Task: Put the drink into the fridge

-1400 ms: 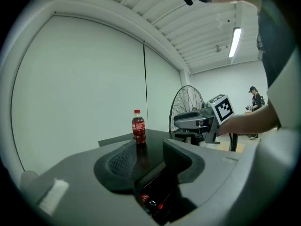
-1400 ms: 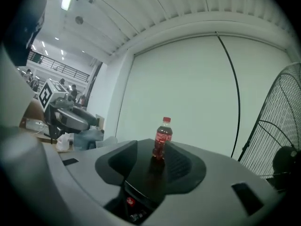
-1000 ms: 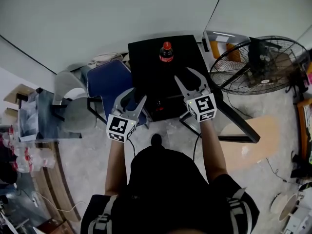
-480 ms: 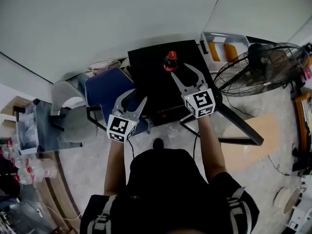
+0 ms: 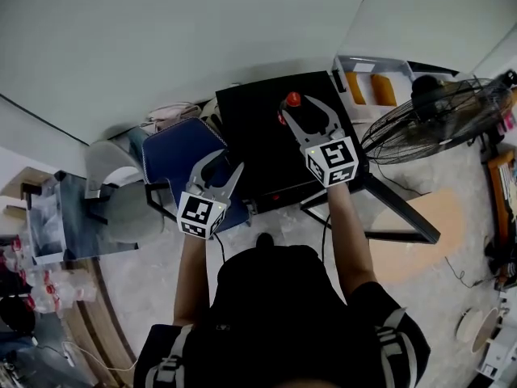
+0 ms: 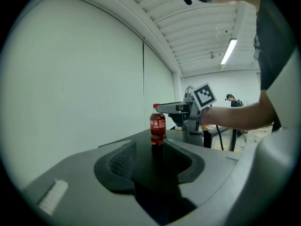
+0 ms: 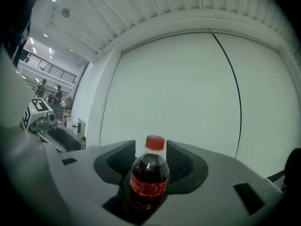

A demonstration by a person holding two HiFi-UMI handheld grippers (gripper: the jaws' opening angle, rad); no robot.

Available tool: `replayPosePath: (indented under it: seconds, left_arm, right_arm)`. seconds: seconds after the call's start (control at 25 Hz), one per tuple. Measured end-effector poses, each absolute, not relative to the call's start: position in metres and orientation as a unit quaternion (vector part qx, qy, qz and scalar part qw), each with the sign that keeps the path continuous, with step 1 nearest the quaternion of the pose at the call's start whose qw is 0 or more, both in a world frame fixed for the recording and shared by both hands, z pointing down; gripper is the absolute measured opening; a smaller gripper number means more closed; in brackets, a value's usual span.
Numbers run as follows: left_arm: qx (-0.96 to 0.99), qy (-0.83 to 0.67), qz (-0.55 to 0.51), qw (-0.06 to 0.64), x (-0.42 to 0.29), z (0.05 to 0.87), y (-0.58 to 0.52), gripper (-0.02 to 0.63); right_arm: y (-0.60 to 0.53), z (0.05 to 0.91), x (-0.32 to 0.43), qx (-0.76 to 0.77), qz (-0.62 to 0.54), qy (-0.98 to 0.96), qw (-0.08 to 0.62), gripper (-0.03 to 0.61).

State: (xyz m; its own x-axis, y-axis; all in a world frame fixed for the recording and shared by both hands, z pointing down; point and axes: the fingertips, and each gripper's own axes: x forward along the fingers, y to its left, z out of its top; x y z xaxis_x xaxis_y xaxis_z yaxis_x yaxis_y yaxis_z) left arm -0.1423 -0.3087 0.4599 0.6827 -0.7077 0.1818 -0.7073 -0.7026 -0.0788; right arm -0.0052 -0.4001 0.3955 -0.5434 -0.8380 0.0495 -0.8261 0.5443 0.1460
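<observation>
A small cola bottle (image 5: 292, 100) with a red cap stands upright on the black fridge top (image 5: 250, 132), near its far edge. My right gripper (image 5: 299, 107) reaches over the top, one jaw on each side of the bottle (image 7: 149, 178). Its jaws are opening, and a gap shows between each pad and the bottle. My left gripper (image 5: 226, 162) hangs open and empty at the fridge's near left corner. In the left gripper view, the bottle (image 6: 157, 125) and the right gripper (image 6: 186, 113) lie beyond its spread jaws.
A blue chair (image 5: 179, 148) and a grey chair (image 5: 113, 180) stand left of the fridge. A large floor fan (image 5: 440, 115) is at the right, with a wooden board (image 5: 420, 233) on the floor. A white wall rises just behind the fridge.
My right gripper has moved forward across the fridge top, from short of the bottle to astride it. The left gripper has barely moved.
</observation>
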Motion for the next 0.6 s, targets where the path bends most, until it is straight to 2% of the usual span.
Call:
replayPosePath:
  seconds: [0.12, 0.36, 0.6]
  left_arm:
    - [-0.917, 0.386, -0.101, 0.002, -0.147, 0.460, -0.310, 0.175]
    - [-0.916, 0.388, -0.102, 0.004, -0.157, 0.459, -0.315, 0.175]
    - [-0.916, 0.390, -0.099, 0.005, -0.165, 0.460, -0.315, 0.175]
  right_arm:
    - [-0.404, 0.394, -0.008, 0.476, -0.046, -0.876, 0.056, 0.204]
    - [-0.412, 0.394, -0.004, 0.494, -0.035, -0.867, 0.056, 0.141]
    - [-0.412, 0.394, -0.003, 0.497, -0.008, -0.867, 0.044, 0.133]
